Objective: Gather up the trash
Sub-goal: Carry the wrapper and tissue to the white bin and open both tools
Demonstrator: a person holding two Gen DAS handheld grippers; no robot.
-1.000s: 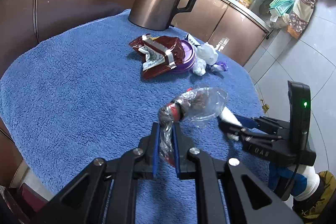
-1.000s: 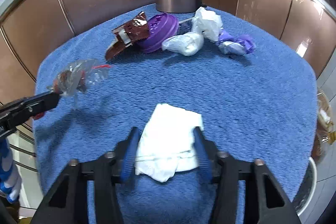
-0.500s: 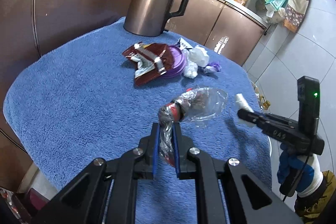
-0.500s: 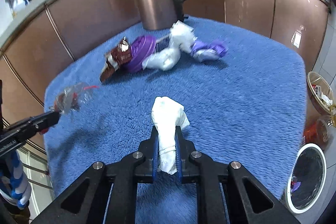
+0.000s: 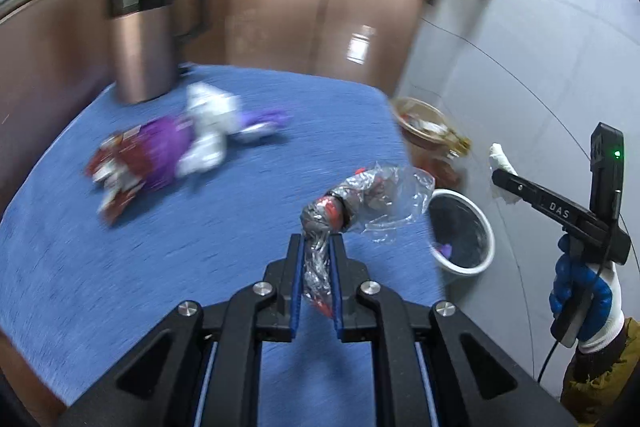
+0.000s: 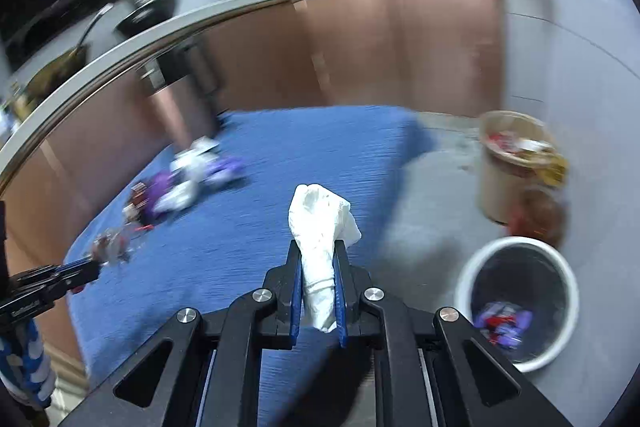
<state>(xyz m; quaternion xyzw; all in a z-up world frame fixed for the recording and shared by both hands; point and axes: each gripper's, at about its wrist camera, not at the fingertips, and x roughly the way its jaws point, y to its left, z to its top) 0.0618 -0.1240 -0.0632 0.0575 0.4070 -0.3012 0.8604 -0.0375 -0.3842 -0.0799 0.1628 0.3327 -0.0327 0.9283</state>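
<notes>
A: Status, left to right. The trash pile (image 5: 176, 155) lies on the blue cloth (image 5: 120, 267) near the brown jug (image 5: 140, 47): a red wrapper, a purple piece, white wads. None of it is collected yet.

B: State of the left gripper (image 5: 316, 267)?

A: Jaws closed on a crumpled clear plastic wrapper (image 5: 368, 203), held clear of the cloth near its right edge.

B: And the right gripper (image 6: 318, 291)?

A: Jaws clamped on a white tissue wad (image 6: 320, 227), which stands up between the pads. In the left wrist view the same gripper is over the floor, beyond the cloth.

B: Where does the load go?

A: Judged destination: the white bin (image 6: 516, 299) on the floor, to the right. Coloured scraps already lie inside it. A tan bin (image 6: 512, 167) stands behind it, full.

B: Progress?

A: Partly done. Two items in hand await release; the pile remains.

B: Limits of view?

A: Motion blur smears the pile, so its item count is unclear. The person shows only as a gloved hand (image 5: 580, 291) and sleeve.
</notes>
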